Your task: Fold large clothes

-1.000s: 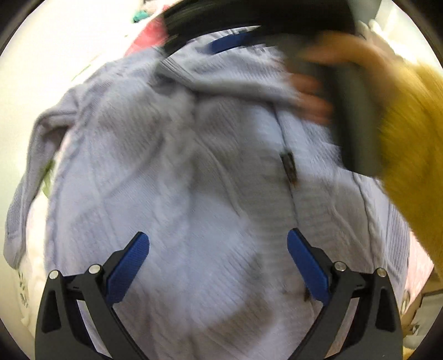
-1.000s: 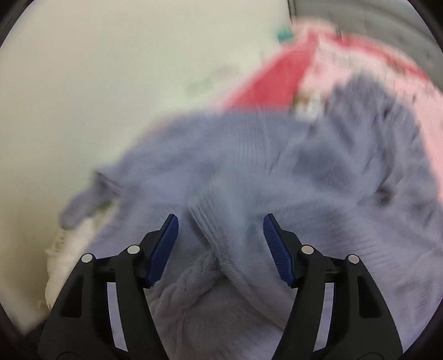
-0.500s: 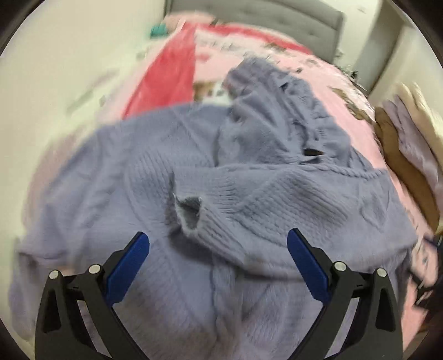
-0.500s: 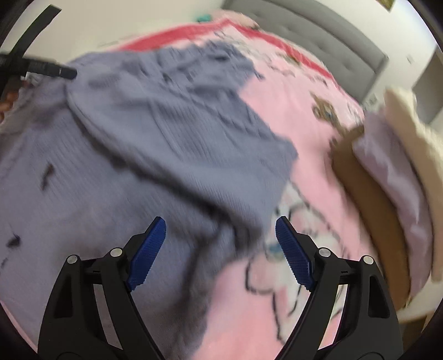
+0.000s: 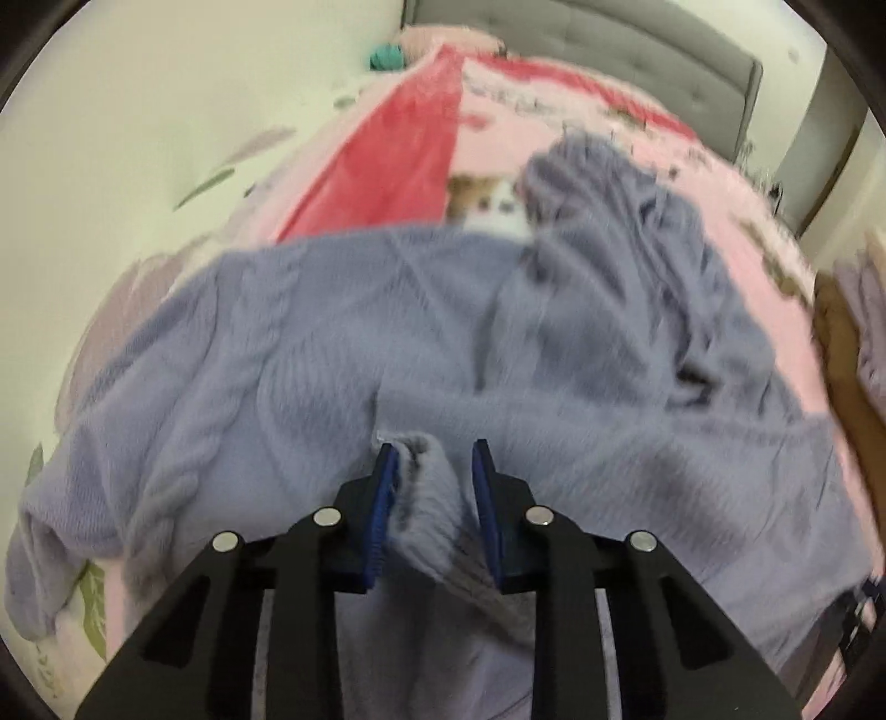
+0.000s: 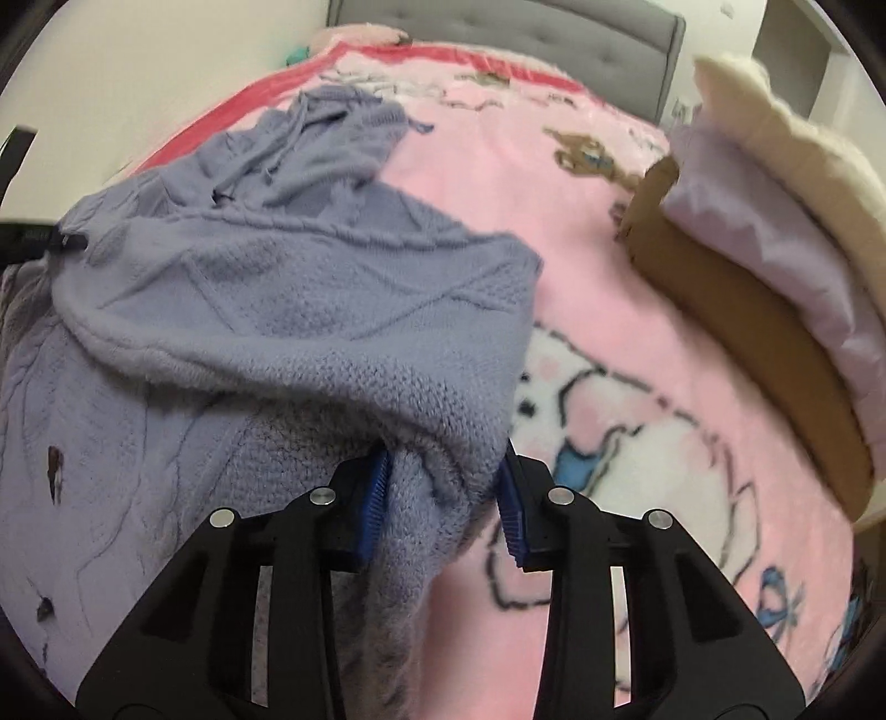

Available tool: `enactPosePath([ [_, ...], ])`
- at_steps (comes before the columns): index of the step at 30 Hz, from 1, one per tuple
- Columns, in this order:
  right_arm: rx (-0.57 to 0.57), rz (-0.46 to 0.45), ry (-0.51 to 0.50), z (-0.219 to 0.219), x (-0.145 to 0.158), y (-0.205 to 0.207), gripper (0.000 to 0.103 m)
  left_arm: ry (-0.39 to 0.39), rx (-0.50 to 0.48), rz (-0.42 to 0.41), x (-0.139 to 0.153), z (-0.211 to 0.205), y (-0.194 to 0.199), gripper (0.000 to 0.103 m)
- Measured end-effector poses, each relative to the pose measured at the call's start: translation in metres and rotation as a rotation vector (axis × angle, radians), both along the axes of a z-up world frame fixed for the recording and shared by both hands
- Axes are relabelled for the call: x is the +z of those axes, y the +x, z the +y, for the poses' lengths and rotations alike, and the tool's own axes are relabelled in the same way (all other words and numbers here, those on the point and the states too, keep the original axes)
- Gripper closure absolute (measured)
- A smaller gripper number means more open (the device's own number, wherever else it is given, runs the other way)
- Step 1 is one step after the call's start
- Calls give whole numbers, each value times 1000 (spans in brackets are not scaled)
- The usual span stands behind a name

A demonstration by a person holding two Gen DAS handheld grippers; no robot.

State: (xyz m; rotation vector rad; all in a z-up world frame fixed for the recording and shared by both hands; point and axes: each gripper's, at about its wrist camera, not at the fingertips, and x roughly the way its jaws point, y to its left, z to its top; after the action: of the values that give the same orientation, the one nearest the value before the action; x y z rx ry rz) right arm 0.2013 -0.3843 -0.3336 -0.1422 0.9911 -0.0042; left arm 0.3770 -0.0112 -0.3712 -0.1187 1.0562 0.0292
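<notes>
A lavender cable-knit hooded sweater (image 5: 277, 360) lies spread on the bed, one side folded over the body. In the left wrist view my left gripper (image 5: 433, 459) is low over it. Its jaws are closing with a sleeve cuff (image 5: 426, 498) bunched between the blue pads. The right wrist view shows the same sweater (image 6: 277, 288), with its hood and drawstrings (image 6: 310, 133) at the far end. My right gripper (image 6: 443, 465) is at the folded side's near corner. Those jaws are closing too, and thick knit fills the gap between the pads.
The pink cartoon-print blanket (image 6: 609, 387) covers the bed, with a red band (image 5: 387, 149) toward the wall. A stack of folded clothes in brown, lilac and cream (image 6: 775, 249) sits at the right edge. A grey padded headboard (image 6: 526, 33) stands beyond.
Both grippers stood wide open above the sweater and have now come down and narrowed on cloth, the left on a sleeve cuff and the right on the folded corner. The yellow-sleeved hand has left the left view.
</notes>
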Motion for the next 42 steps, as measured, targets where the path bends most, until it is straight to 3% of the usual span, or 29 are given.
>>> enactPosePath([
  [4,-45,122,13,-13,-30,2,71,47,13,75,-17,-3,11,76],
  [9,-84,147,57,-17,-45,4,69,74,-9,92,-28,2,5,73],
  [11,-69,115,87,-16,-36,-1,63,107,-39,80,-24,1,2,67],
  [12,-53,95,131,-18,-28,-5,57,114,-49,65,-19,3,0,58],
  [13,-38,83,166,-19,-20,-9,55,110,-60,37,-11,5,-4,40],
  [14,-22,71,195,-21,-13,-13,45,107,-68,12,-6,7,-7,32],
  [16,29,34,241,-22,11,-22,31,114,-103,-57,10,11,-17,29],
  [19,79,-35,266,-17,48,-17,29,124,-158,-81,27,13,-17,28],
  [23,109,-119,356,-19,80,45,29,82,-212,-114,46,2,19,25],
  [25,96,-115,411,-20,82,107,29,85,-217,-88,48,-15,63,25],
  [30,108,-90,486,-1,65,253,39,11,-224,46,32,-47,165,25],
  [32,87,-66,505,5,51,298,41,-53,-231,99,24,-57,203,25],
  [35,49,49,508,21,26,368,42,-90,-187,160,7,-65,240,25],
  [38,49,107,375,37,7,399,41,-91,-147,217,-10,-72,261,25],
  [42,39,132,359,42,-12,416,43,-84,-40,214,-28,-72,280,25],
])
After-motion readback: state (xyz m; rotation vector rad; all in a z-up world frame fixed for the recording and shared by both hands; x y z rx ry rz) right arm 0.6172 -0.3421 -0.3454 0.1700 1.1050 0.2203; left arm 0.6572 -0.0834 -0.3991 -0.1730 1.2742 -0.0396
